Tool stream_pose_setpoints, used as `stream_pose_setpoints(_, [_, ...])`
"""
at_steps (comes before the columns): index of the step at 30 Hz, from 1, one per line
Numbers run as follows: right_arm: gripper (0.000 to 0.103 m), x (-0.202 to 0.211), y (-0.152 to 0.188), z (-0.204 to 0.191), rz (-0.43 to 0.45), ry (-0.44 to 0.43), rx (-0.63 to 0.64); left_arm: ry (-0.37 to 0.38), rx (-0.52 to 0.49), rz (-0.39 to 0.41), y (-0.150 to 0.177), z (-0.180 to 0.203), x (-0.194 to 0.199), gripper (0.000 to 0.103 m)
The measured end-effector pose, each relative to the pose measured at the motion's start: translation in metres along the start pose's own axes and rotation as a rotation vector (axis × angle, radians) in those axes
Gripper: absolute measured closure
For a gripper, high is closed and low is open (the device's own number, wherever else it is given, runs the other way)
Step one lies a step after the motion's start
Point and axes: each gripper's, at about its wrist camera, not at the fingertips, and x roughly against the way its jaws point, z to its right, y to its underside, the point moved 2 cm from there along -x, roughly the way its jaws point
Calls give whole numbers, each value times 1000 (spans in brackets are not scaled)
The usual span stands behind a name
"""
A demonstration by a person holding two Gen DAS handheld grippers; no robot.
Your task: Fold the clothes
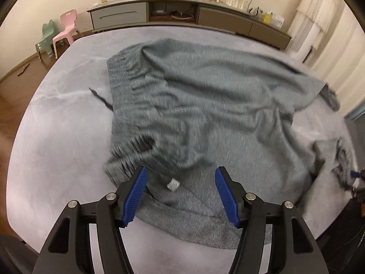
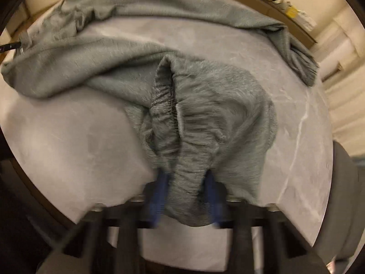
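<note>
A fuzzy grey-green garment [image 1: 205,96] with ribbed elastic edges lies spread and rumpled across a grey marble table [image 1: 57,137]. My left gripper [image 1: 180,175] stands open just above its near edge, blue pads wide apart, a small white tag [image 1: 173,184] between them. In the right wrist view the same garment [image 2: 205,105] bunches toward me. My right gripper [image 2: 186,182] is shut on its gathered ribbed band [image 2: 189,175], which fills the gap between the blue pads. That view is motion-blurred. The right gripper's blue tip [image 1: 355,174] shows at the left view's right edge.
Beyond the table runs a long low sideboard [image 1: 182,16] carrying dishes and glassware. Pink [image 1: 66,29] and green [image 1: 45,38] small chairs stand on the wooden floor at the left. Curtains [image 1: 328,22] hang at the right. A grey chair back [image 2: 342,196] sits near the table's right edge.
</note>
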Motion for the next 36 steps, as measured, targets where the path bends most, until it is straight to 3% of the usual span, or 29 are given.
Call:
stream_pose_setpoints(1, [85,5,-7,9,13,-5,2,-36,-41,0,3,5,-7,52])
stream_pose_setpoints(2, [85,33,-17,27,98,-6,-34,-71,-65,-6,5,7,-14,96])
stream_pose_setpoints(4, [87,92,-37,63,274,-8,-109,-104,-35,-2,4,-5,-17,103])
stream_pose_setpoints(6, [87,168,-40,107,504,28,-197,-76,97,85,-4,-38,7,103])
stream_pose_setpoints(9, [86,239,-23,139,743,176,-150,-1,354,202,-4,-109,48,103])
stream_pose_setpoints(10, [84,244,-13,139,782,264,-64,11,420,215,1,-130,54,103])
stream_pose_setpoints(11, [80,235,-3,135,779,336,52,39,460,199,6,-143,51,103])
stream_pose_setpoints(12, [64,211,7,136,687,344,135,74,493,175,11,-153,46,103])
stream_pose_setpoints(13, [55,186,17,137,591,350,217,120,504,143,14,-154,38,102])
stream_pose_setpoints(14, [54,152,29,144,459,364,252,165,498,108,16,-150,30,100])
stream_pose_setpoints(16, [54,100,58,164,254,356,227,198,447,38,17,-129,15,86])
stream_pose_setpoints(17, [53,74,73,174,151,351,214,194,420,15,17,-120,10,68])
stream_pose_setpoints(18, [54,62,82,186,110,322,138,173,392,0,16,-108,5,60])
stream_pose_setpoints(20, [53,59,89,203,127,217,-62,154,369,-13,13,-96,-1,57])
stream_pose_setpoints(22, [51,70,83,202,199,71,-188,147,358,-32,9,-86,-9,56])
stream_pose_setpoints(25, [32,82,52,178,299,-95,-213,122,348,-32,4,-75,-16,50])
stream_pose_setpoints(27, [31,82,34,145,296,-137,-150,117,341,-20,1,-67,-15,47])
stream_pose_setpoints(30, [31,39,5,117,158,-50,-27,104,322,-19,-1,-58,-18,43])
stream_pose_setpoints(31, [36,16,0,115,81,-3,0,97,309,-21,-1,-55,-19,42])
stream_pose_setpoints(32, [50,5,0,118,43,21,2,90,297,-24,-2,-53,-20,42])
stream_pose_setpoints(33, [95,-6,-4,125,-2,28,-7,85,289,-27,-3,-52,-21,42])
stream_pose_setpoints(34, [98,-9,-3,134,-31,30,-28,84,286,-27,-3,-52,-20,42])
stream_pose_setpoints(36, [98,5,-5,147,-2,55,-37,85,304,-14,-3,-57,-17,42])
